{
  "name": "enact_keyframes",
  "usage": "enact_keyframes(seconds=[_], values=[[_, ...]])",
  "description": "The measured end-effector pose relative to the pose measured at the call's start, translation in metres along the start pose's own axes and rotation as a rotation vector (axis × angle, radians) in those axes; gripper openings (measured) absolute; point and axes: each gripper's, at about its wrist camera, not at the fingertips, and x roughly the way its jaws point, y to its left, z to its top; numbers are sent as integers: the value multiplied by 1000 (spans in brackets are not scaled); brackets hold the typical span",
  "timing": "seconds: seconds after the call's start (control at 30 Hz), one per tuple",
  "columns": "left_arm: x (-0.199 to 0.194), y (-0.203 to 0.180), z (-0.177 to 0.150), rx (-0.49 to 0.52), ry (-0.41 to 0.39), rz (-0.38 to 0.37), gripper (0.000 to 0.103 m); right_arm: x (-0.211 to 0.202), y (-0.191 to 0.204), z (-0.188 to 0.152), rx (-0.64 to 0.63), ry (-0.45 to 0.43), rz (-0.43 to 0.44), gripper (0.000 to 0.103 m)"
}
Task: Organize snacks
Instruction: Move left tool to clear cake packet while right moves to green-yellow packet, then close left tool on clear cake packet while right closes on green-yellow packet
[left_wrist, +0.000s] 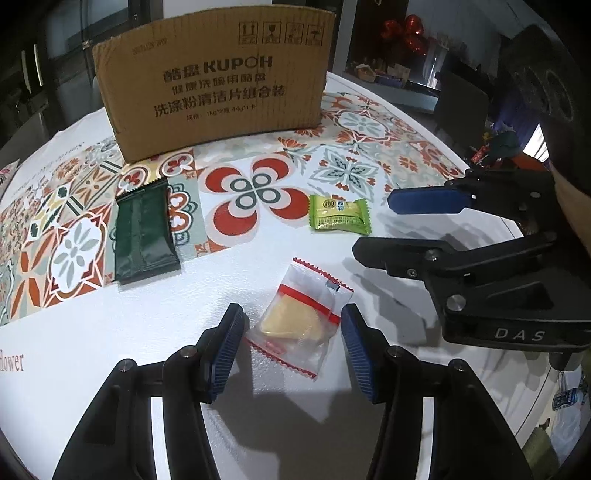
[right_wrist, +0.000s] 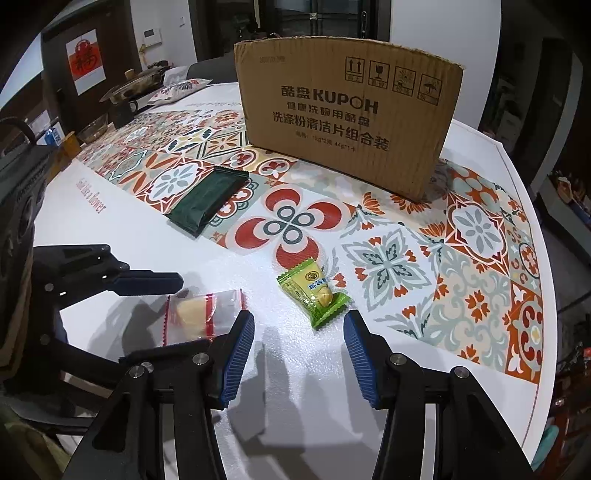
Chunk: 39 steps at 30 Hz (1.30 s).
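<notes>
A clear packet with red stripes and a yellow snack (left_wrist: 301, 325) lies on the table between the open fingers of my left gripper (left_wrist: 291, 332); it also shows in the right wrist view (right_wrist: 201, 314). A light green candy packet (left_wrist: 340, 216) (right_wrist: 314, 295) lies just ahead of my open, empty right gripper (right_wrist: 299, 336), which shows from the side in the left wrist view (left_wrist: 373, 229). A dark green packet (left_wrist: 142, 236) (right_wrist: 207, 205) lies to the left. A brown cardboard box (left_wrist: 214, 81) (right_wrist: 347, 122) stands upright at the back.
The table (left_wrist: 110, 369) has a white cloth with coloured tile patterns. In the right wrist view a pot (right_wrist: 133, 88), a glass bowl (right_wrist: 94, 129) and a snack bag (right_wrist: 177, 90) sit at the far left end. The table edge (right_wrist: 532, 184) runs along the right.
</notes>
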Motion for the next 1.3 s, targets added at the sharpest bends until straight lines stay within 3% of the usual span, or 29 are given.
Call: enact_keyframes(seconds=[0.13,0.17,0.27,0.47,0.5,1.13,1.17,1.3], values=[[2,-1,1,12,-16,23,50,4,-1,0,7,6,7,52],[1,-1,1,11,-20,25,43,5,-1,0,7,7,9,52],[1,1,1,4,-29,21,38,8,-2,1,11,11,14,52],[0,7,5,-28,-28,9,35,13,-3,4,12,16,21,52],[-1,8,6,-37,-32,12,30,14,-3,4,11,16,21,52],[-3,25,18,-106,-56,12,30,42,-8,26,-32,61,-14,51],[-3,26,18,-111,-57,10,30,42,-8,26,-29,61,-11,50],[-4,29,19,-117,-62,10,30,42,-8,28,-11,56,-8,24]])
